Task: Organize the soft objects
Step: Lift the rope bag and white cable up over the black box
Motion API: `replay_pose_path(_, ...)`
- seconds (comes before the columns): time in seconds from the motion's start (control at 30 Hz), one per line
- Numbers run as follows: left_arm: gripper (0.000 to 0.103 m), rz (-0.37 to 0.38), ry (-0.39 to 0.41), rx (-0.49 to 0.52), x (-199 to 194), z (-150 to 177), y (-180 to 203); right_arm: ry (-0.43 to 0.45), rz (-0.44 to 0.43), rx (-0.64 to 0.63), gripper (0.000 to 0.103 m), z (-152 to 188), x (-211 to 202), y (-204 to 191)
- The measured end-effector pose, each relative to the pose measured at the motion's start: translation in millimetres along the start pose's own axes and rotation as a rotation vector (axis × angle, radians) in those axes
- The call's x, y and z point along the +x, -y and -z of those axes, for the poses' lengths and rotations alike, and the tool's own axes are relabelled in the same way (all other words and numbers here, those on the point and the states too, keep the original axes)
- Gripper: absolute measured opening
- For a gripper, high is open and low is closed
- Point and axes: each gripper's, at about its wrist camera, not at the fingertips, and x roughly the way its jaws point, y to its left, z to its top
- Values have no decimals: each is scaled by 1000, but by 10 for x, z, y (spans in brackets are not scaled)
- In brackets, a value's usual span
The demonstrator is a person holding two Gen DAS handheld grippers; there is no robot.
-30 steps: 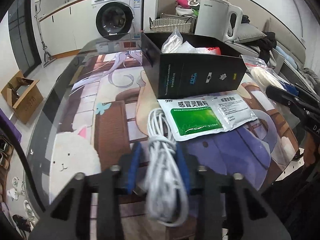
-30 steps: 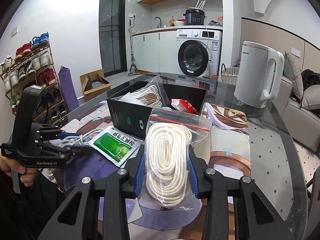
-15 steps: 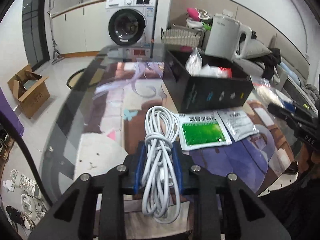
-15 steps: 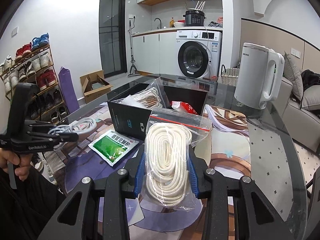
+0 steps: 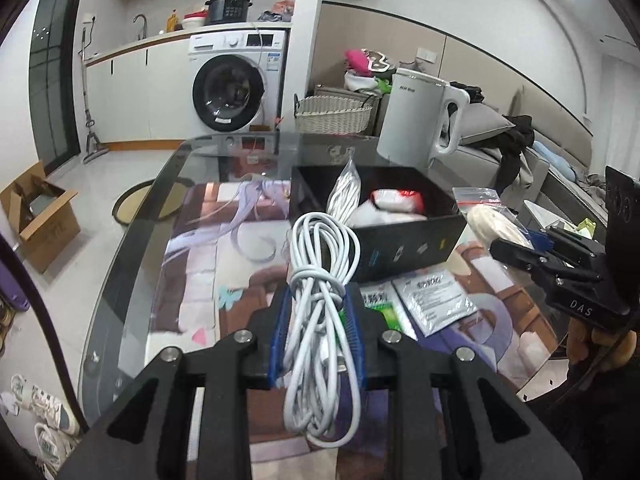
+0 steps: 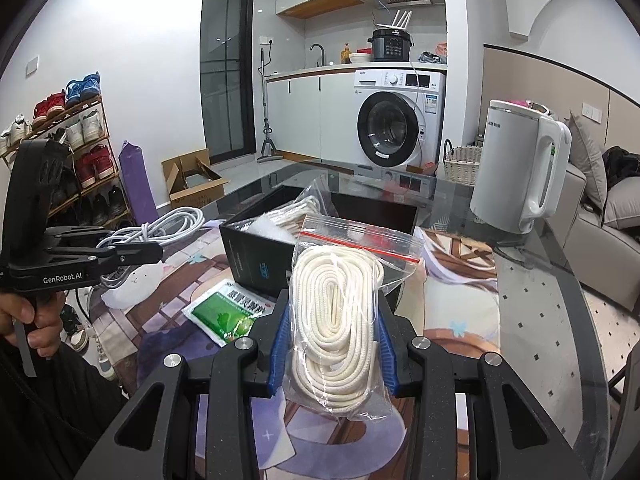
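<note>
A coiled white cable (image 5: 320, 312) is clamped in the left gripper (image 5: 318, 334) before the black box (image 5: 408, 240); a bagged white rope (image 6: 336, 328) is pinched in the right gripper (image 6: 332, 348) beside it.

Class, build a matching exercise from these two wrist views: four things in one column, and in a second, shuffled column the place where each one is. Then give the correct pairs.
Things
1. white cable bundle
2. bagged white rope
3. green sachet
4. white kettle

Places
A. standing upright on the glass table, beyond the black box
B. clamped in the right gripper
C. lying flat on the mat in front of the black box
D. clamped in the left gripper, lifted off the table

Pairs: 1-D, 2-B, 3-C, 4-A
</note>
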Motion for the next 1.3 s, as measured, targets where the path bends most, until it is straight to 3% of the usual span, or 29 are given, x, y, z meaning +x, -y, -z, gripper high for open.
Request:
replay_pose_path(0.77, 25, 63, 79, 71, 396, -740, 249, 18, 39, -4, 37, -412, 234, 148)
replay_pose_path(1.3, 25, 112, 81, 119, 816, -985, 409, -30, 34, -2, 37, -603, 678, 295)
